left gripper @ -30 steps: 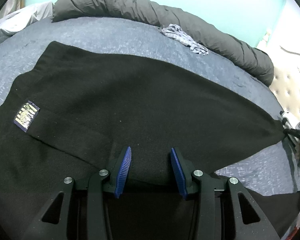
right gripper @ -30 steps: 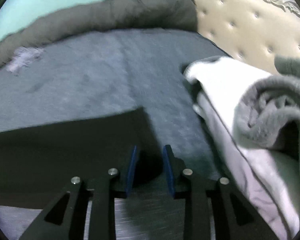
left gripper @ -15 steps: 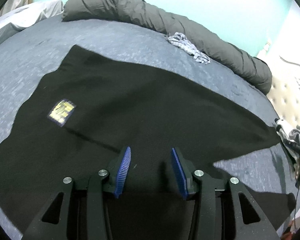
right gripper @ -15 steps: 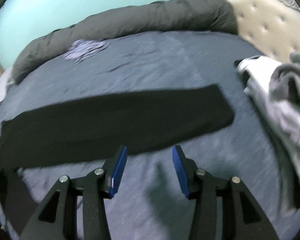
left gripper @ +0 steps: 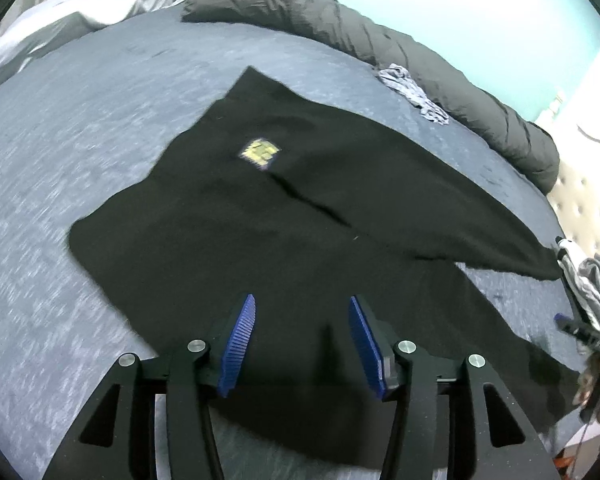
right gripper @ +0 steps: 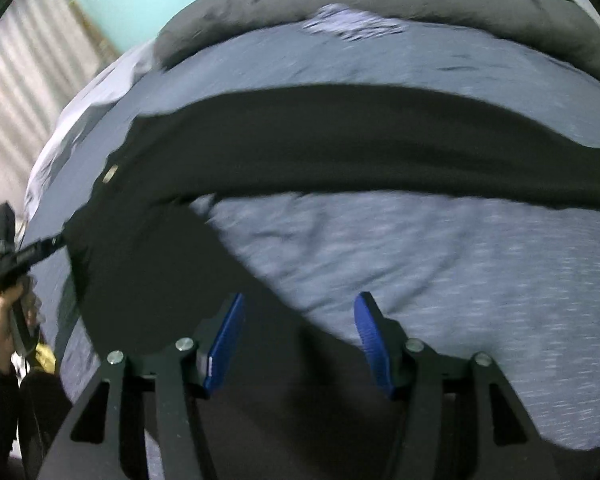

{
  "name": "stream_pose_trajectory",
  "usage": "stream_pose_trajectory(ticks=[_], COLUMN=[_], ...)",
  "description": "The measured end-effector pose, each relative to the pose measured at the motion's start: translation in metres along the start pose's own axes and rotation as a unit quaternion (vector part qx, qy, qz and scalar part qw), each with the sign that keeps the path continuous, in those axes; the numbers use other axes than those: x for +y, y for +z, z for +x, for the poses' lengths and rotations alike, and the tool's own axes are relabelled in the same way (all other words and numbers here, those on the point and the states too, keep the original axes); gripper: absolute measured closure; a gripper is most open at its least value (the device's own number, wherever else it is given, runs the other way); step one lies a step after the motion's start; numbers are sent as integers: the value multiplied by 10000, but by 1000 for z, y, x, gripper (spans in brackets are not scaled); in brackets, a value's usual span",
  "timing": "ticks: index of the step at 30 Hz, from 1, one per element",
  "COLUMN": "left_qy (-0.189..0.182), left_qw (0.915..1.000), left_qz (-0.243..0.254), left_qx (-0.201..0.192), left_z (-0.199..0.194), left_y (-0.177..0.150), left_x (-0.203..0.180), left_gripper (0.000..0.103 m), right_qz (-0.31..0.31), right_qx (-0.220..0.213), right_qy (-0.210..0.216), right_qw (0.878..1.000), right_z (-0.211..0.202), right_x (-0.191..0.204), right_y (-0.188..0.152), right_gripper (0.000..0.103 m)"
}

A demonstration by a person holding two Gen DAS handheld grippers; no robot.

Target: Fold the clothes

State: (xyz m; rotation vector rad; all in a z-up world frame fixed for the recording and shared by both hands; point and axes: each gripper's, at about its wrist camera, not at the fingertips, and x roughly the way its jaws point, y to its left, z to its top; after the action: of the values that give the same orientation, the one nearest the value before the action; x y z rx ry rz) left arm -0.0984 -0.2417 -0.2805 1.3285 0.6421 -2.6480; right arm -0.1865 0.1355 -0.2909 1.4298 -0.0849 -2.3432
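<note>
The big black cloth pants (left gripper: 300,208) lie flat on the blue-grey bed cover (left gripper: 80,128) — one leg stretched long toward the headboard, the other leg reaching back toward the person. A second ago the right gripper (right gripper: 298,344) pinched the end of the long leg; now it has let go and swung back. Its jaws are opening with nothing between them. The left gripper (left gripper: 302,344) has pulled back too, jaws opening and empty over the cloth. The spreading looks done — folding comes next.
</note>
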Motion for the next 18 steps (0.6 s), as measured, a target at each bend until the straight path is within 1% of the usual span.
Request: stream_pose_trajectory(ticks=[2, 5, 12, 14, 15, 16, 18], left_qy=[34, 76, 216, 237, 245, 244, 266], left_qw=[10000, 9998, 9990, 9989, 9990, 9990, 9991], left_qz=[-81, -189, -352, -352, -340, -328, -303], left_qx=[33, 88, 188, 177, 170, 165, 142], left_z=[-6, -13, -16, -17, -18, -18, -18], left_y=[-4, -9, -13, -11, -11, -10, -8], left_x=[9, 24, 50, 53, 54, 55, 55], left_gripper=[47, 45, 44, 44, 44, 44, 44], right_qz=[-183, -326, -775, -918, -979, -1034, -1142], right_qx=[173, 324, 581, 633, 653, 643, 620], right_qy=[90, 19, -261, -316, -334, -353, -394], right_qw=[9996, 9989, 9950, 9933, 9925, 9919, 9907], right_z=[15, 37, 75, 81, 83, 83, 83], right_x=[20, 39, 51, 51, 52, 52, 51], right_y=[-5, -11, -13, -13, -14, -14, -14], right_gripper=[45, 45, 46, 59, 74, 86, 97])
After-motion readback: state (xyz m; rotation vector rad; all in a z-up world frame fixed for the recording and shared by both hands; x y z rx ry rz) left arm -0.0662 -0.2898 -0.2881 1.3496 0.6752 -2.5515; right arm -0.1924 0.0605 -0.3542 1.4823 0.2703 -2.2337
